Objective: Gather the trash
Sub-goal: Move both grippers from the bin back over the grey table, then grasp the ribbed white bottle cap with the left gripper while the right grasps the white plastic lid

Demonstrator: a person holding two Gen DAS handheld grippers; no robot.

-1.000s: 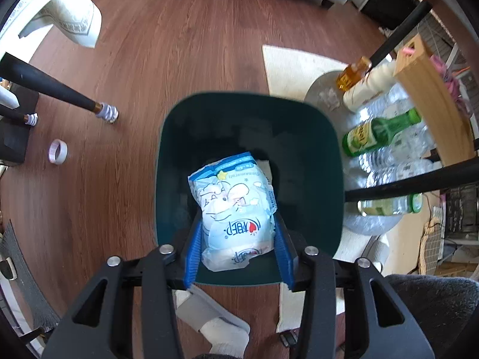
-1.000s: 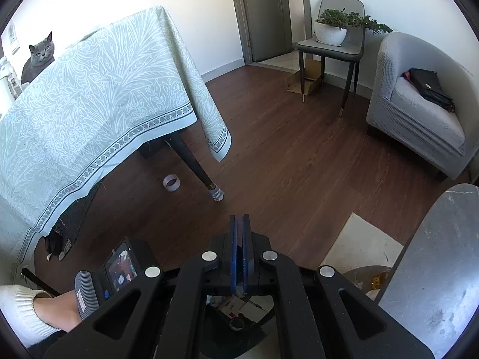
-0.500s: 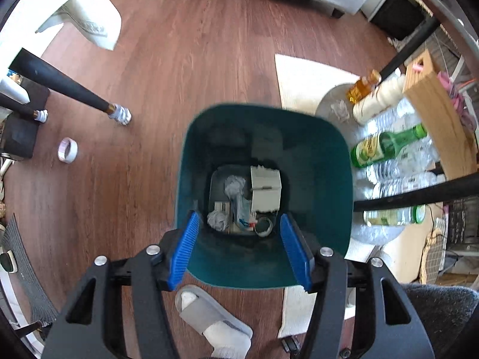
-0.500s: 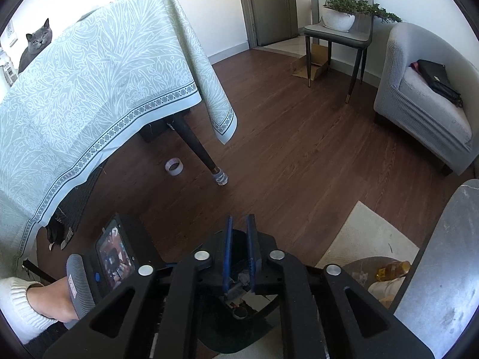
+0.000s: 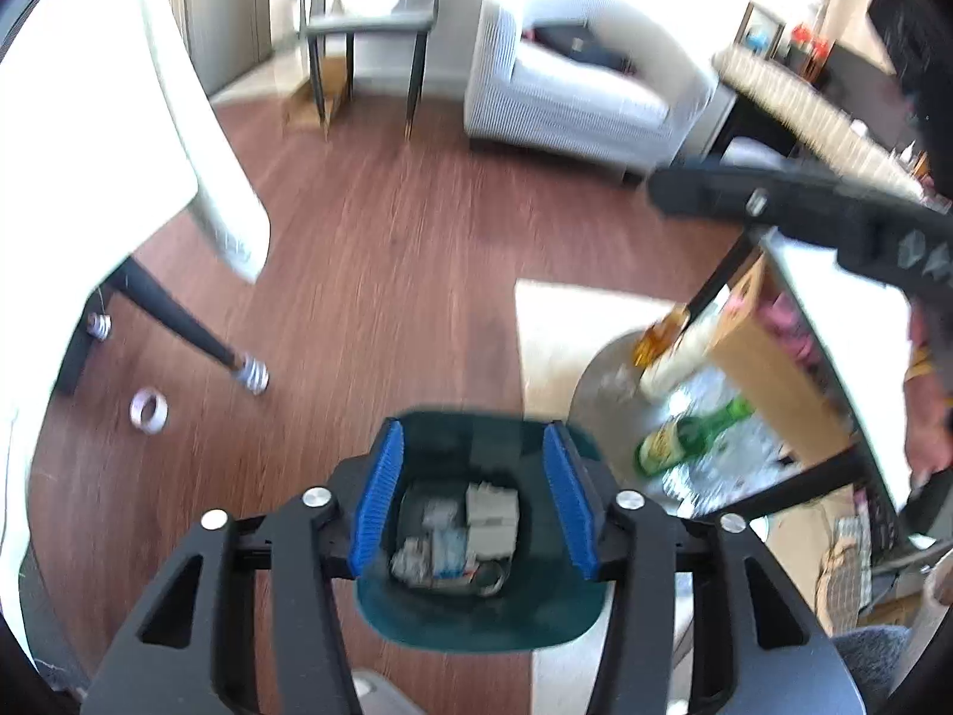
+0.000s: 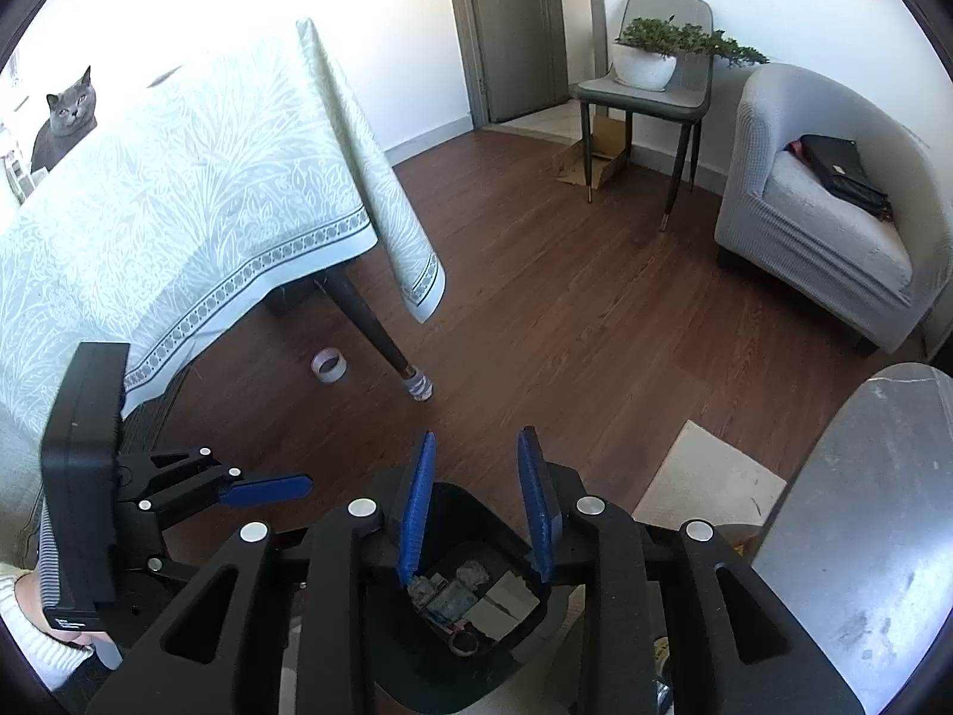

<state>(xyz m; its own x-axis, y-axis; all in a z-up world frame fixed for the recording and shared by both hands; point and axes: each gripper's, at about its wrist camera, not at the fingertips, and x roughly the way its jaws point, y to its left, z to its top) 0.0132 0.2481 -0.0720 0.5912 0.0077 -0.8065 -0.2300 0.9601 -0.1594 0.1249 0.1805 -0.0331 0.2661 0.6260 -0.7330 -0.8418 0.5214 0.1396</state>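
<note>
Several pieces of trash (image 5: pixel 452 536) are lying at the bottom of the dark green bin (image 5: pixel 476 614), which is standing on the wooden floor (image 5: pixel 387 250): crumpled wrappers, a white carton and a small ring-shaped thing. I am holding both tools above the bin. My left tool (image 5: pixel 473 503) is standing released, its blue pads (image 5: pixel 375 506) apart with nothing between them; its jaws have just been closing a little. The left wrist picture is blurred. My right tool (image 6: pixel 476 506) is also standing released over the bin and is gripping nothing; its jaws have just been opening. In the right wrist view the left tool is showing at the left side, with a sleeve of my arm under it.

Just beside the bin, to the right in the left wrist view, a clear bag of bottles (image 5: pixel 703 453) is lying with a green bottle (image 5: pixel 685 441) on top, and a pale mat (image 5: pixel 572 322) is lying on the floor behind it. A roll of tape (image 6: pixel 329 364) is lying on the floor near the leg of the desk (image 6: pixel 381 333). A patterned tablecloth (image 6: pixel 178 190) is covering the desk, and a grey cat (image 6: pixel 65 116) is sitting at its far end. Well apart, a grey armchair (image 6: pixel 834 226) with a black bag (image 6: pixel 840 170) and a chair (image 6: pixel 649 89) carrying a potted plant (image 6: pixel 655 53) are standing by the wall.
</note>
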